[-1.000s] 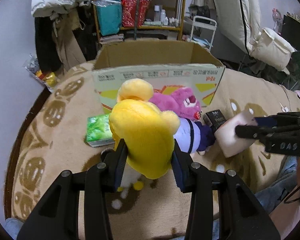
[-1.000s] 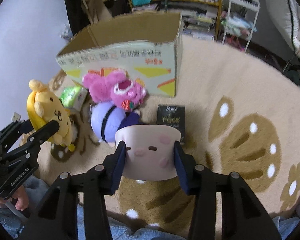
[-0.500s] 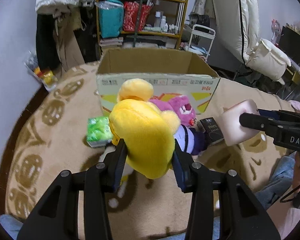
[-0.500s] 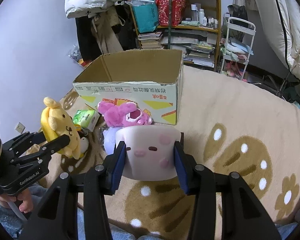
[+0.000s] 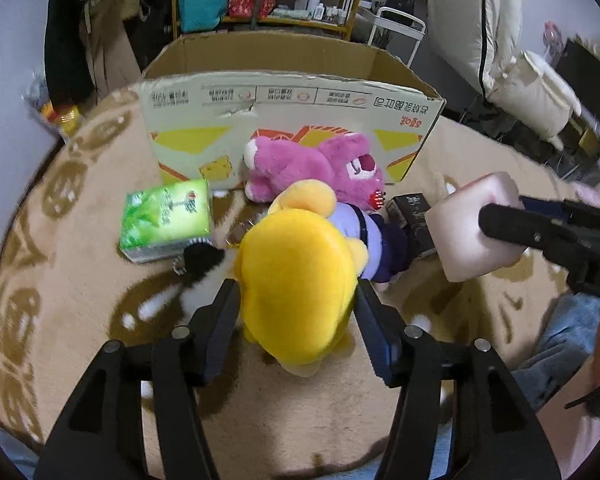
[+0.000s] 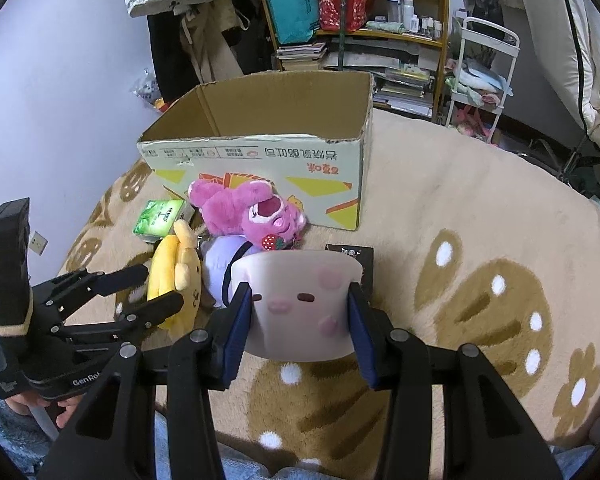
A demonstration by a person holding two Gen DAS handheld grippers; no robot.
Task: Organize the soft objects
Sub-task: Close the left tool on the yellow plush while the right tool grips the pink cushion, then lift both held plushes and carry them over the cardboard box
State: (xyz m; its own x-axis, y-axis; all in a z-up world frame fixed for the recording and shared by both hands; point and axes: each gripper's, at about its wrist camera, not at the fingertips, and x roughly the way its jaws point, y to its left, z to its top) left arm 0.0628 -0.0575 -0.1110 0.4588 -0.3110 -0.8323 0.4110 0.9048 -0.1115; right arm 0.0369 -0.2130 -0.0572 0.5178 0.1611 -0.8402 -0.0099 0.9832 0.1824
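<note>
My left gripper (image 5: 296, 304) is shut on a yellow plush dog (image 5: 296, 272) and holds it above the rug; it also shows in the right wrist view (image 6: 176, 276). My right gripper (image 6: 300, 304) is shut on a pale pink squishy toy with a face (image 6: 296, 300), seen in the left wrist view (image 5: 472, 228) at the right. A pink bear plush (image 5: 320, 168) and a lavender plush (image 5: 364, 236) lie on the rug in front of an open cardboard box (image 5: 292, 96), which looks empty in the right wrist view (image 6: 268, 128).
A green tissue pack (image 5: 166, 220) lies left of the plushes. A black box (image 6: 350, 258) lies beside the lavender plush. A small black-and-white plush (image 5: 200, 264) lies under my left gripper. The patterned beige rug (image 6: 480, 220) spreads to the right. Shelves stand behind the box.
Both grippers have kept their toys and moved forward toward the box, which now looks closer and larger. The left gripper has tilted downward over the rug.
</note>
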